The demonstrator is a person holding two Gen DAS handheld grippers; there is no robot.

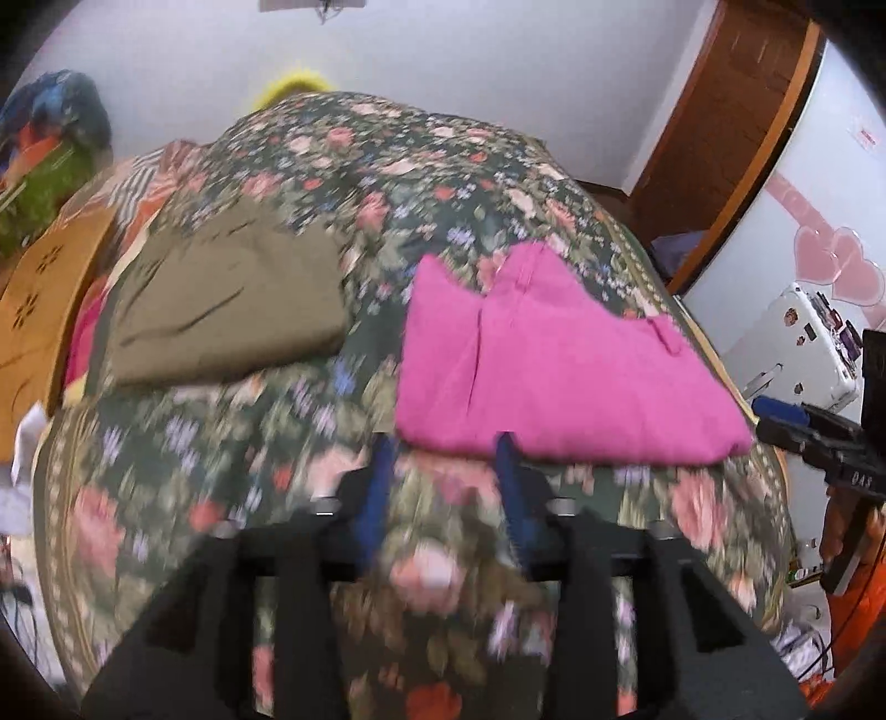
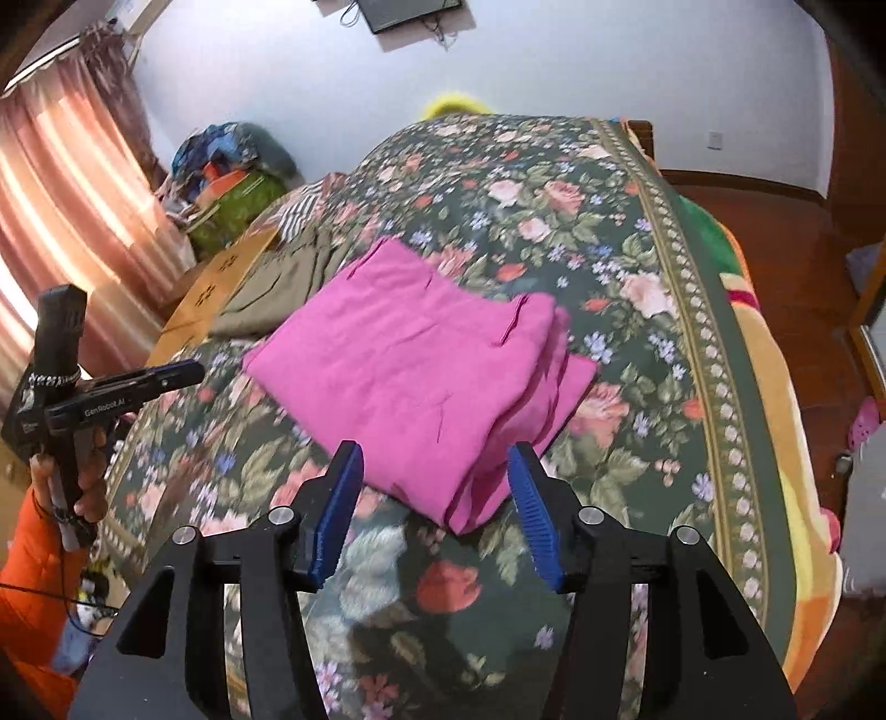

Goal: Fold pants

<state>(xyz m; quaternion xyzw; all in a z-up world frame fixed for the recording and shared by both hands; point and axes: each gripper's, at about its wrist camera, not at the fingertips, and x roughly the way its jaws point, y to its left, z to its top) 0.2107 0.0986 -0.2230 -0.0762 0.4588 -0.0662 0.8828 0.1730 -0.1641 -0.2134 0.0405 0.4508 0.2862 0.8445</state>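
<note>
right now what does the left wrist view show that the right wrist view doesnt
Only the left wrist view: a white case with stickers and pink heart shapes on the wall.
Only the right wrist view: pink curtains and a wall-mounted screen.
Both: the folded pink pants on the floral bedspread, the folded olive garment, and open, empty jaws on the left gripper and right gripper.
</note>
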